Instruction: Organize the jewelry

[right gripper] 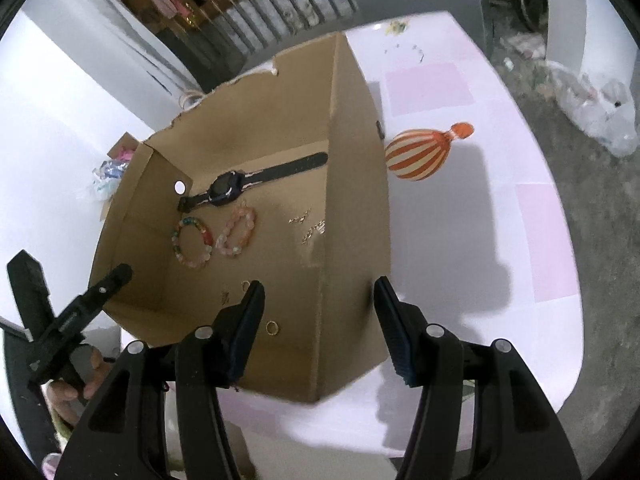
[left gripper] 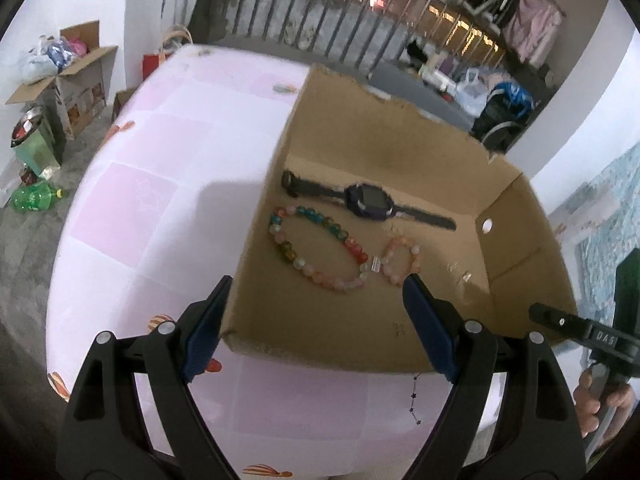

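Both grippers, left (left gripper: 316,320) and right (right gripper: 320,320), hung over the box (left gripper: 516,236) with jaws apart, holding nothing. Inside lay a gold ring (right gripper: 272,327), then bead bracelets (left gripper: 316,248) and a watch (left gripper: 368,202). Best to go down slowly and pinch the ring gently.

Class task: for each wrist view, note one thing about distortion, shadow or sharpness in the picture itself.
Left wrist view: the fisheye bends the cardboard box walls; the watch is slightly soft. Right wrist view: a dark shadow falls on the pink tablecloth beside the box, black vignette at the corners.
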A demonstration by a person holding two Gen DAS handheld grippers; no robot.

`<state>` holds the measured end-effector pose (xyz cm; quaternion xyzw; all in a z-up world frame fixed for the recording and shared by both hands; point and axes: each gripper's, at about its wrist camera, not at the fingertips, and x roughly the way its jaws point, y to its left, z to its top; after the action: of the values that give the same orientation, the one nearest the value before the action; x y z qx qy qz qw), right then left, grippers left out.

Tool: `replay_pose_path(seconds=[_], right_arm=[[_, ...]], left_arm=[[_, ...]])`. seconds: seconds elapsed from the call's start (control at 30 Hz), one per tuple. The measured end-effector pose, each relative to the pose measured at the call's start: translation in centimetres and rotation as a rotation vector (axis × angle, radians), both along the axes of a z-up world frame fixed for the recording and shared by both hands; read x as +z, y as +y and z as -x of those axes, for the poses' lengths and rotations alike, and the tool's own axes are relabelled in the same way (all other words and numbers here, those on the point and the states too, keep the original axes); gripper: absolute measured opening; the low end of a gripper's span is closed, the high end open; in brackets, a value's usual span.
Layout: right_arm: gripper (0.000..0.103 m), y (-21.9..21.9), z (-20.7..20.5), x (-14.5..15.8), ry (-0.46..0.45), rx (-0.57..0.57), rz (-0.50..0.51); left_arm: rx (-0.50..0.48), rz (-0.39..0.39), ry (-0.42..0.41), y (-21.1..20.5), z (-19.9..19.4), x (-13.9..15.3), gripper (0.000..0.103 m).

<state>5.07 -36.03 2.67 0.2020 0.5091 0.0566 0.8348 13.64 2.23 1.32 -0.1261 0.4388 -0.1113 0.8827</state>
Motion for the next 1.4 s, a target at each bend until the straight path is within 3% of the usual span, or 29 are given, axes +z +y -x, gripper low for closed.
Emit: replay_pose_path(seconds=[0.13, 0.23, 0.4, 0.57, 0.9, 1.1, 1.4], right_arm=[[0.064, -0.1, 2.7, 2.7, -0.127, -0.044, 0.04], [0.073, 1.2, 5.3, 5.8, -0.262, -0.057, 0.127], [0.09, 4.4, 8.2, 8.4, -0.391, -0.07, 0.22], [0.097, 7.5, 9.9, 8.2, -0.425, -0.091, 0.302], [0.097, 10.1, 11.0, 7.9, -0.424, -0.115, 0.471], [0.097, 10.3, 10.7, 8.4, -0.436, -0.117, 0.478], [0.097, 10.9, 10.7, 8.8, -0.46, -0.085, 0.49]], left_arm=[[0.063, -0.046, -0.15, 1.5, 3.2, 2.4, 0.083], [0.087, -0.078, -0.231, 2.1, 5.5, 4.2, 0.084], [0.076, -0.071, -0.299, 2.6, 8.4, 6.4, 0.09], [0.069, -0.078, -0.335, 2.4, 9.9, 7.1, 0.094], [0.123, -0.063, -0.287, 2.8, 10.0, 5.9, 0.095], [0.171, -0.086, -0.273, 3.2, 9.6, 5.8, 0.095], [0.211, -0.193, -0.29, 2.8, 10.5, 6.7, 0.095]])
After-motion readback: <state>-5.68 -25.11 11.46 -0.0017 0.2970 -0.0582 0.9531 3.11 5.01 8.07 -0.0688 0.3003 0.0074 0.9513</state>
